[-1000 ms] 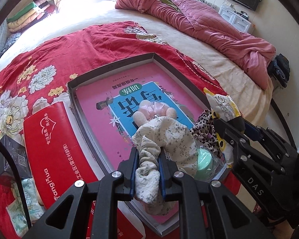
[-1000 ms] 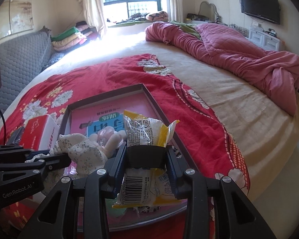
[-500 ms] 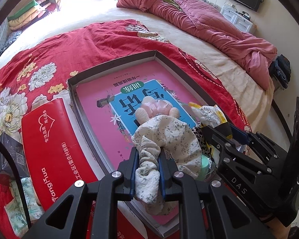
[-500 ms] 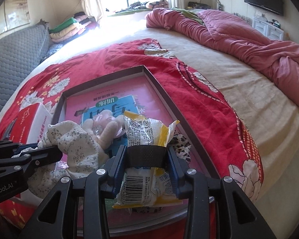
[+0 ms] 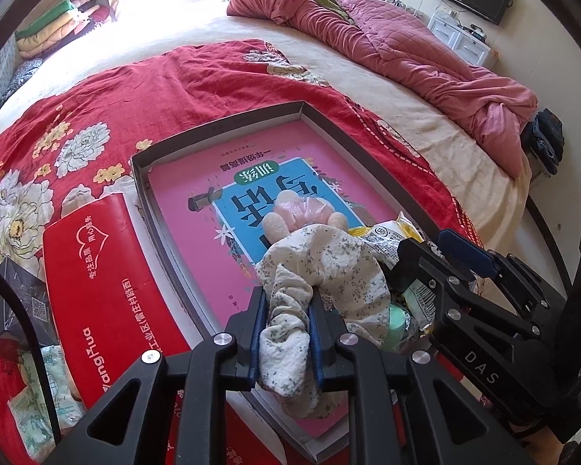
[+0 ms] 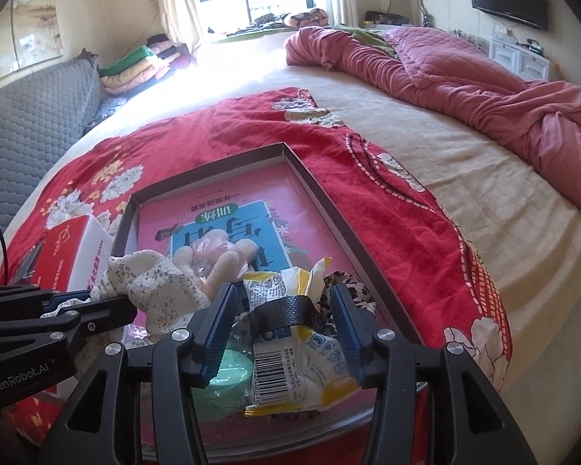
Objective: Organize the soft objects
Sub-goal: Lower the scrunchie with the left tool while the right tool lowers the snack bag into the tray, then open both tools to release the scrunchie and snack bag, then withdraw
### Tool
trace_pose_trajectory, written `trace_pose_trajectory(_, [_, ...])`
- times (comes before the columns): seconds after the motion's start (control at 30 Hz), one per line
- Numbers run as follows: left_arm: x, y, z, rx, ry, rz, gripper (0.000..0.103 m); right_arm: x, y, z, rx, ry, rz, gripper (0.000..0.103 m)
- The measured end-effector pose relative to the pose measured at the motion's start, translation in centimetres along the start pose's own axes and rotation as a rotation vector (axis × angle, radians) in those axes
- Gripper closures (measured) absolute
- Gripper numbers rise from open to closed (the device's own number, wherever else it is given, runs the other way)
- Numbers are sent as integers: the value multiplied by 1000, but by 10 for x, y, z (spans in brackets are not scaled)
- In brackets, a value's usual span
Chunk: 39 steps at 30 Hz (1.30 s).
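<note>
My left gripper (image 5: 286, 331) clenched the floral scrunchie (image 5: 321, 279), soft and best pinched at its bunched edge, over the near end of the tray (image 5: 220, 126), while my right gripper's (image 6: 284, 325) jaws had just been opening, freeing the light, crinkly snack packet (image 6: 294, 352).
</note>
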<state>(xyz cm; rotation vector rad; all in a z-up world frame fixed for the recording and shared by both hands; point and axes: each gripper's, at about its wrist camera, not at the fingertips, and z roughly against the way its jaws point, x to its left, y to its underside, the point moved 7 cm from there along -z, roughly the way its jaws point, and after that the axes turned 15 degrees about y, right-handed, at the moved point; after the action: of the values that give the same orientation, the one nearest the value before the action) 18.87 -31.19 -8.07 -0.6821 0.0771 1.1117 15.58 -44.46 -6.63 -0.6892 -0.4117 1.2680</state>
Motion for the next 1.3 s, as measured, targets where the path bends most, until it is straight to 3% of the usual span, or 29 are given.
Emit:
trace_pose_trajectory(0.4, [1, 1, 5, 3, -6, 0, 71, -6, -6, 7, -24, 13, -31, 46])
trace_pose_trajectory(0.57, [1, 1, 6, 2, 10, 4, 55, -5, -7, 8, -22, 4, -35, 46])
trace_pose_trajectory(0.8, [1, -1, 13, -23, 0, -4, 54, -6, -9, 10, -29, 11, -37, 46])
trace_pose_trajectory(0.93, [0, -3, 25, -50, -16, -10, 40, -5, -10, 14, -39, 16, -34, 38])
trace_pose_trajectory(1.3, [7, -1, 61, -110, -45, 4, 38, 1, -18, 32, -78, 36, -21, 31])
